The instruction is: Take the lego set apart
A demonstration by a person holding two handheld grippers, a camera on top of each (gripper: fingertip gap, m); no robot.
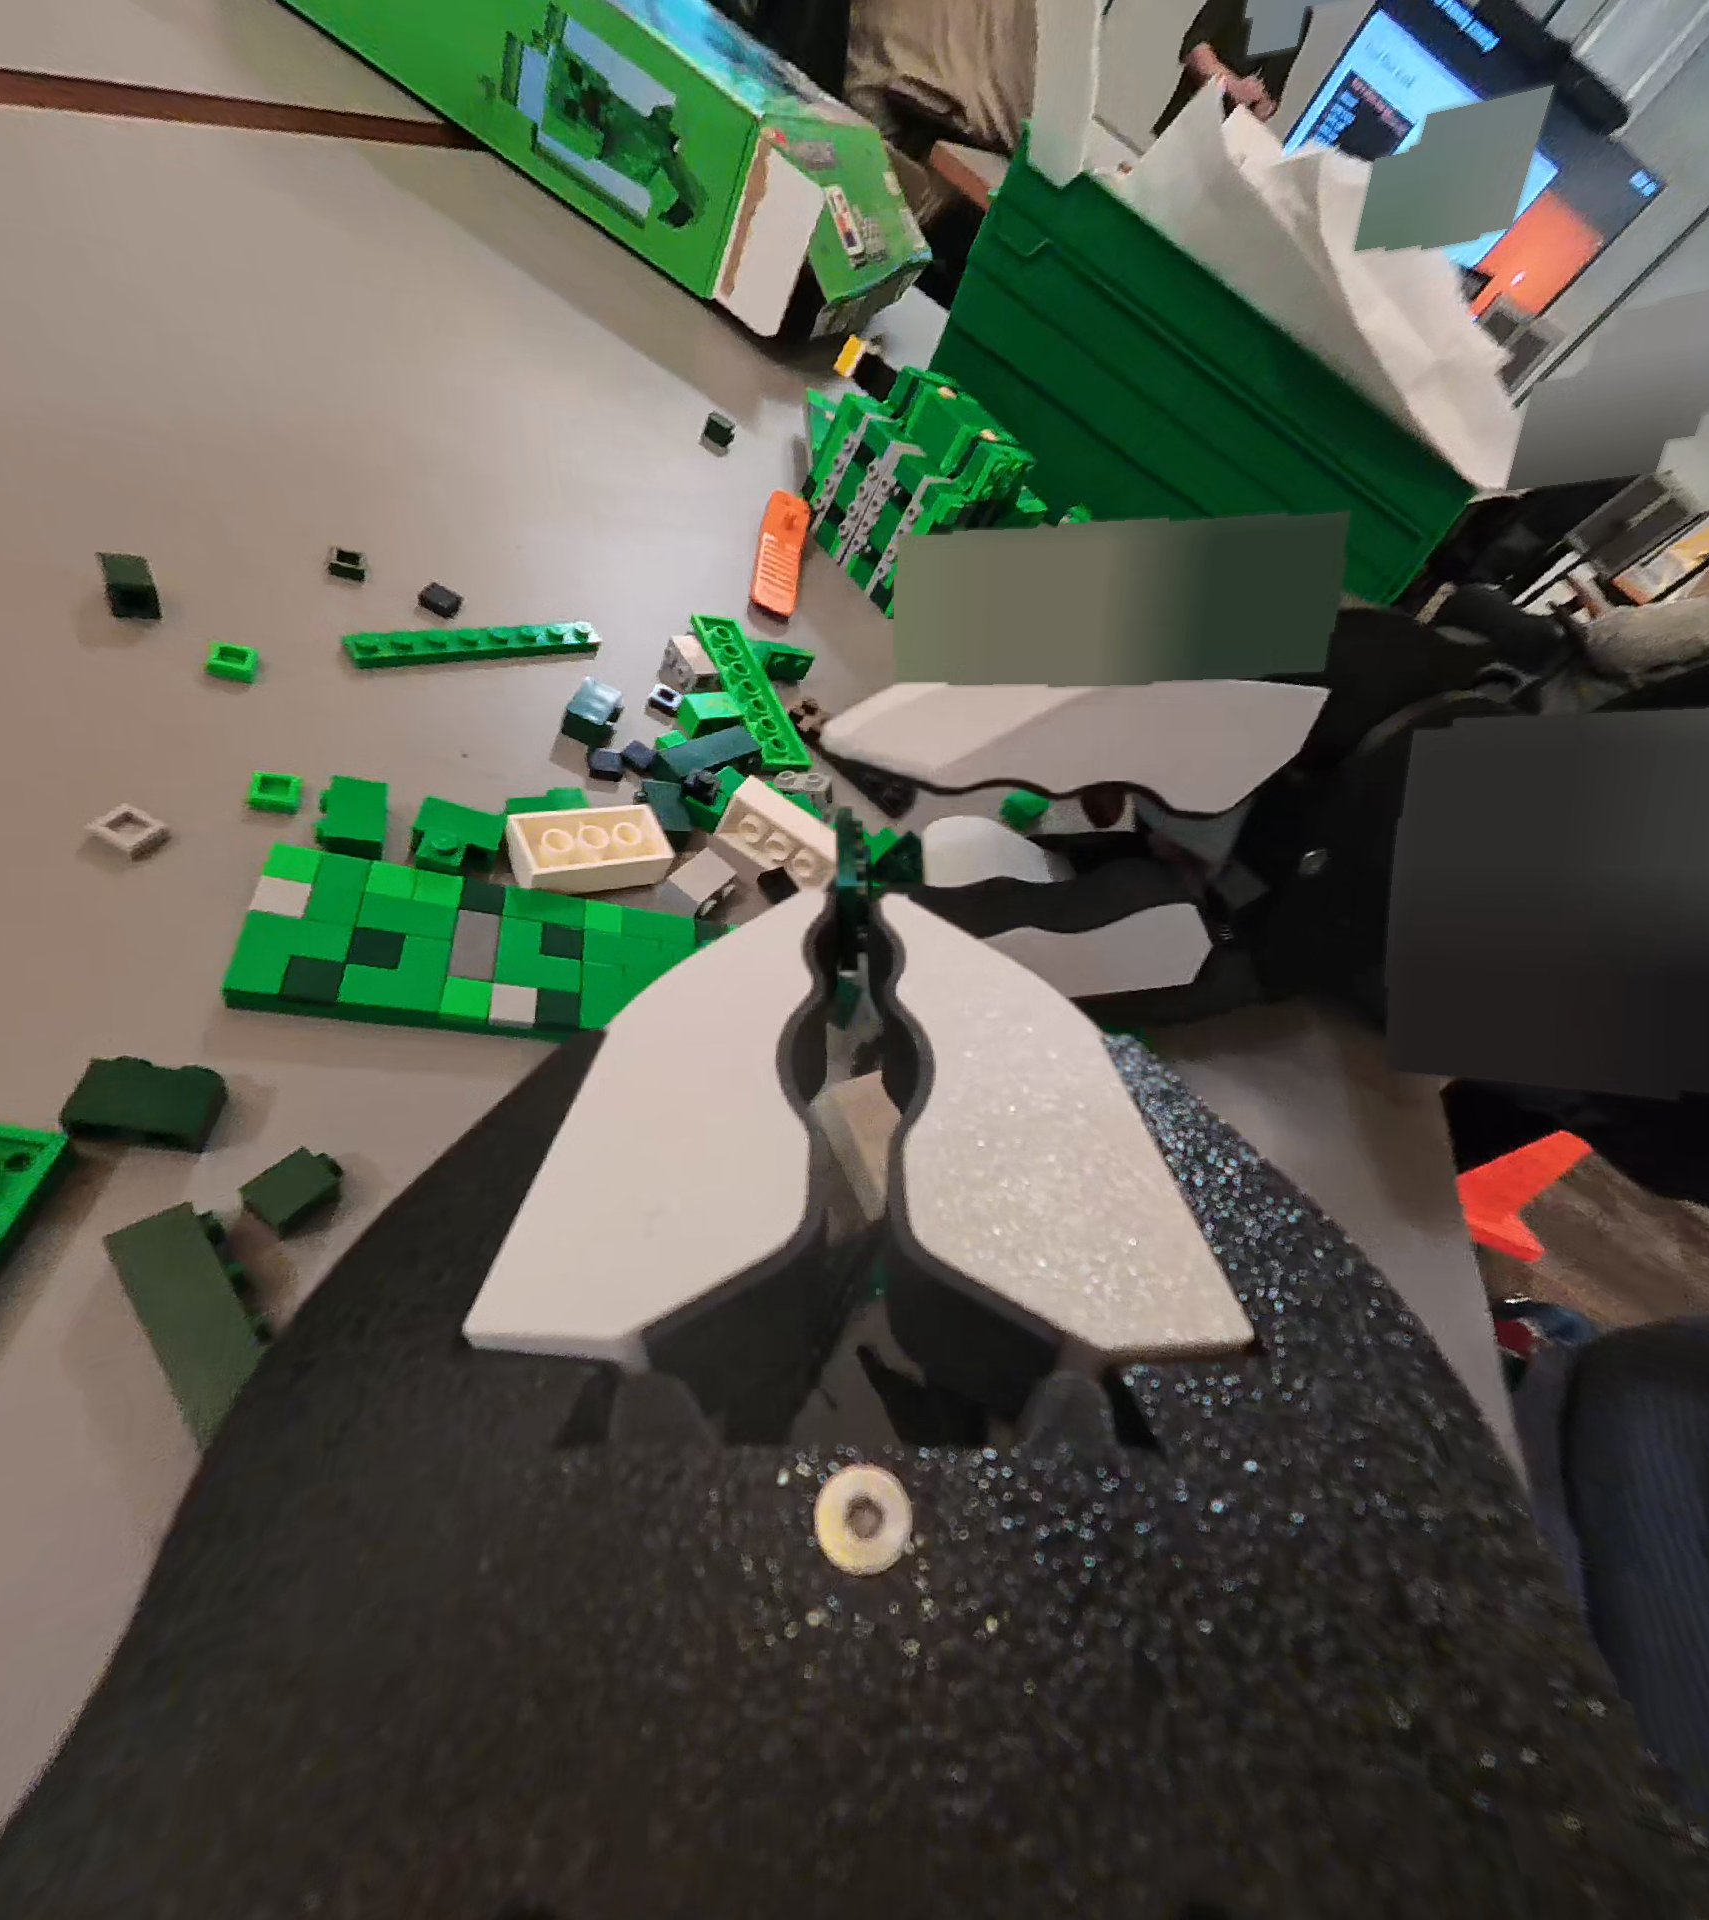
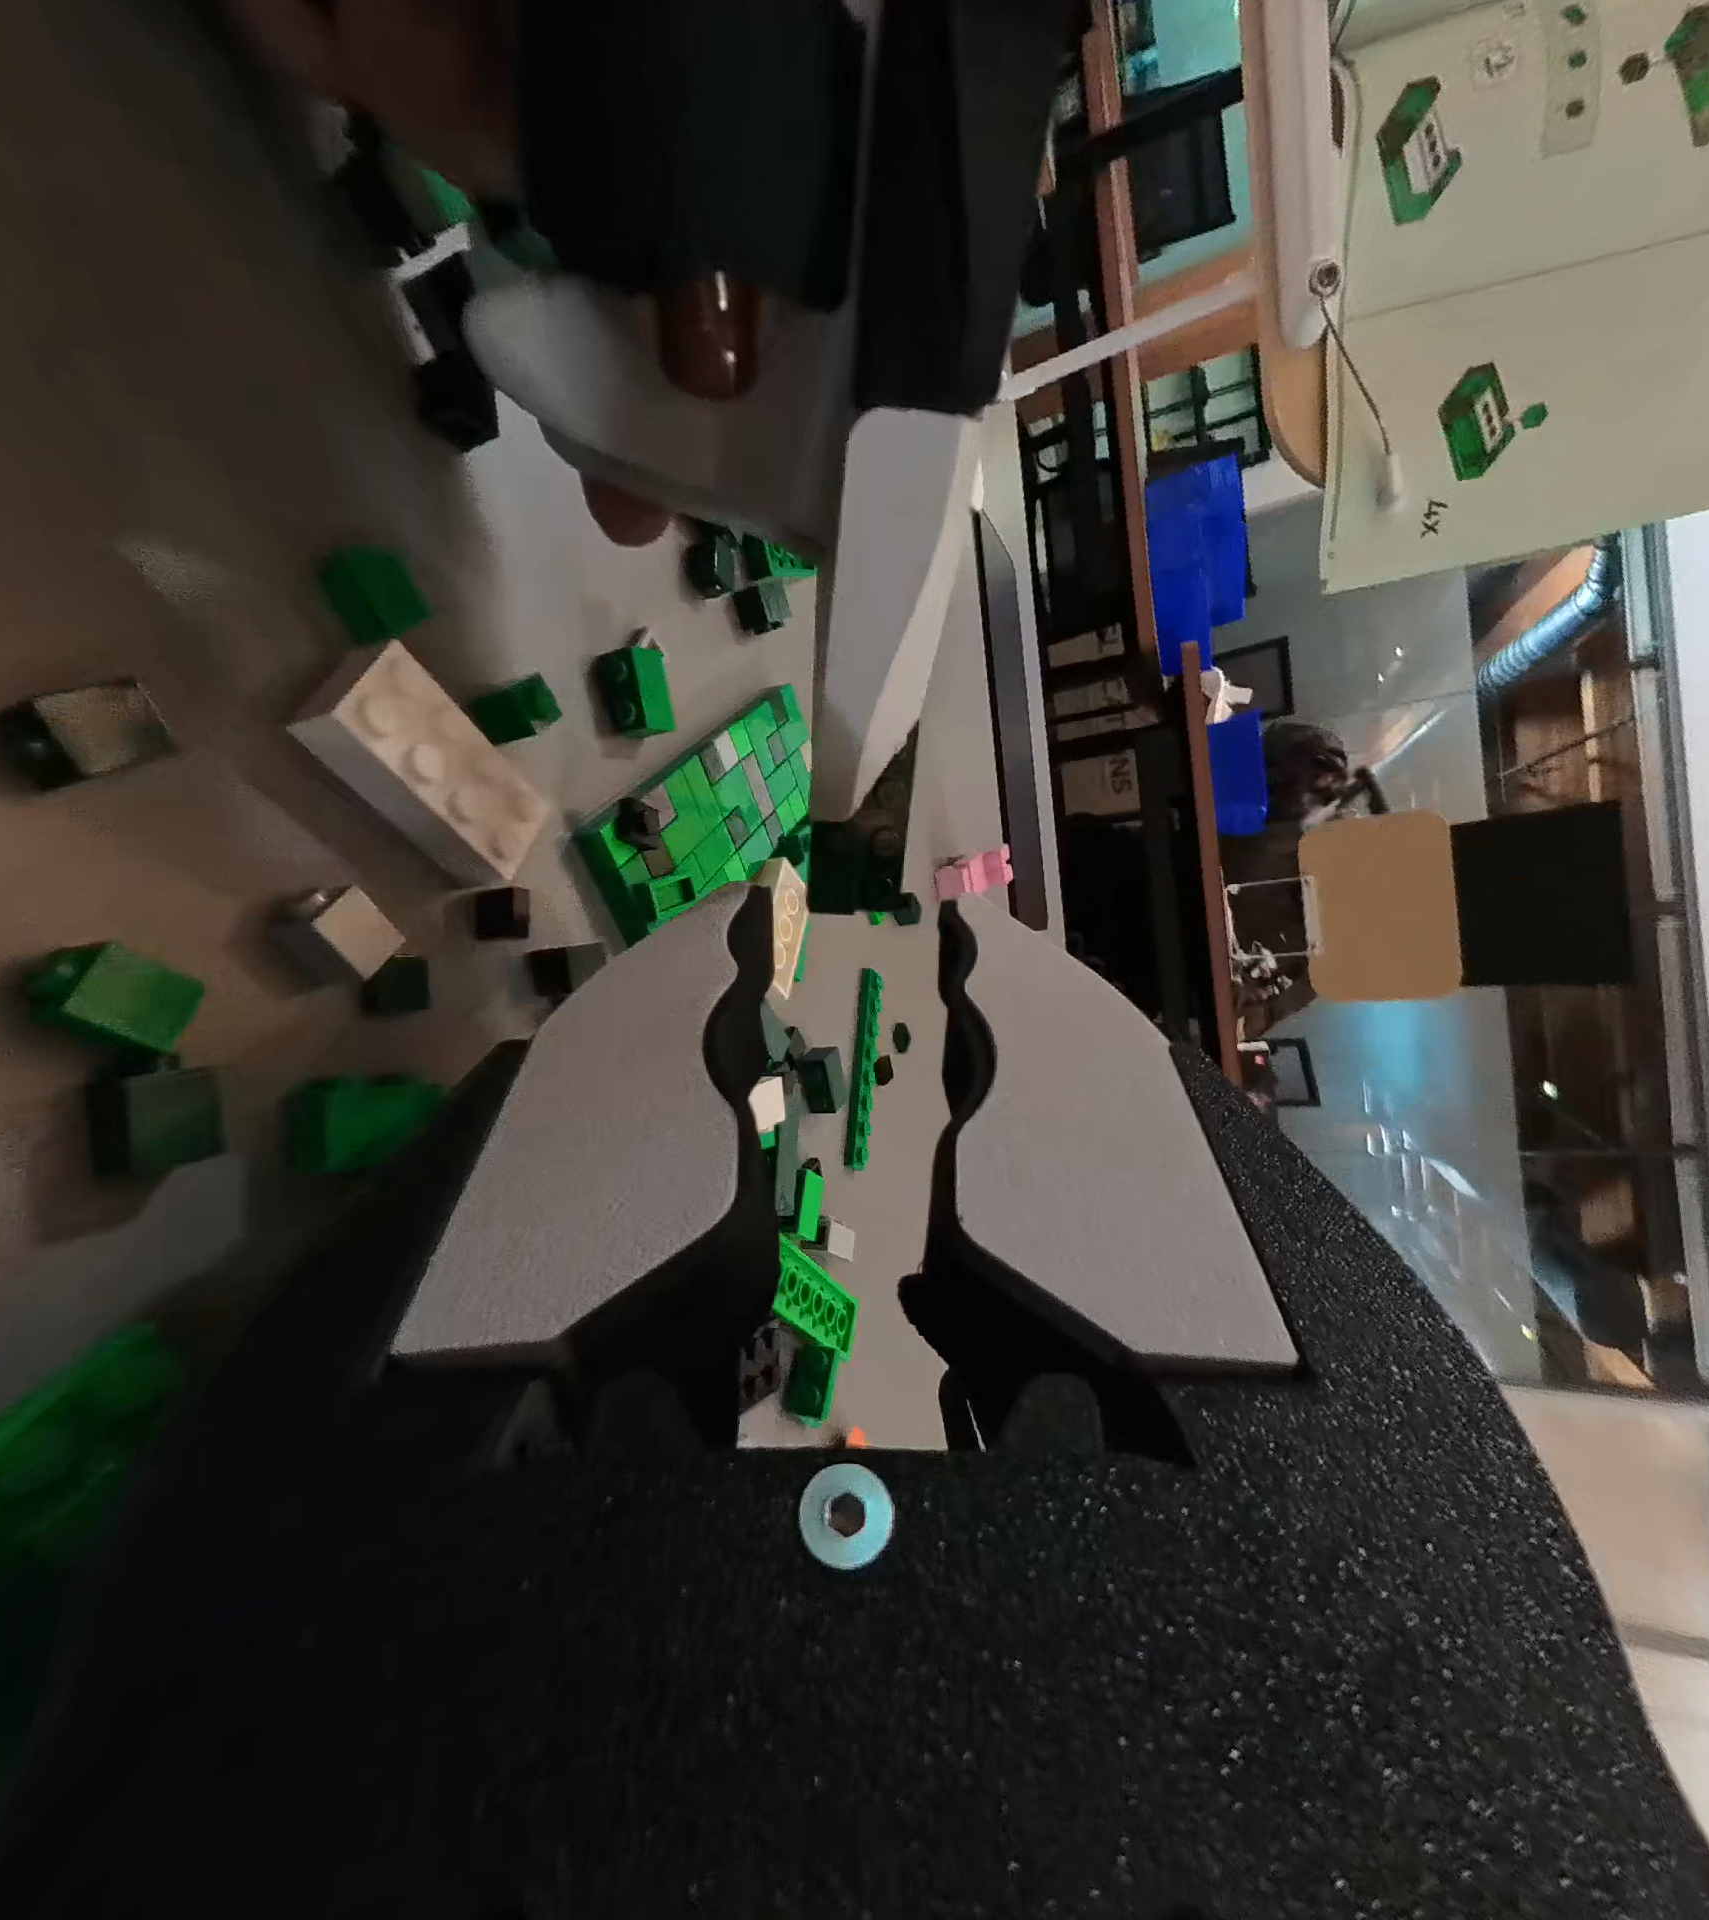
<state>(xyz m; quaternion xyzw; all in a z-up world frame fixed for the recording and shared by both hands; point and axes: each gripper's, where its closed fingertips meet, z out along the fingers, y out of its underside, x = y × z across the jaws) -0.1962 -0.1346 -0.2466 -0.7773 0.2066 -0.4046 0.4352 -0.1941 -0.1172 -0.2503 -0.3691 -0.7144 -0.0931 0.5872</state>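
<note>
The left tongs (image 1: 855, 914) were pinching a small dark-green lego clump (image 1: 858, 862), held above the tabletop (image 1: 206, 364) at about 12 o'clock of the wrist. The right tongs (image 2: 855, 914) stood spread, empty, tips just beside the clump (image 2: 855, 868). Best to close squarely on one brick, then twist rather than tug.
</note>
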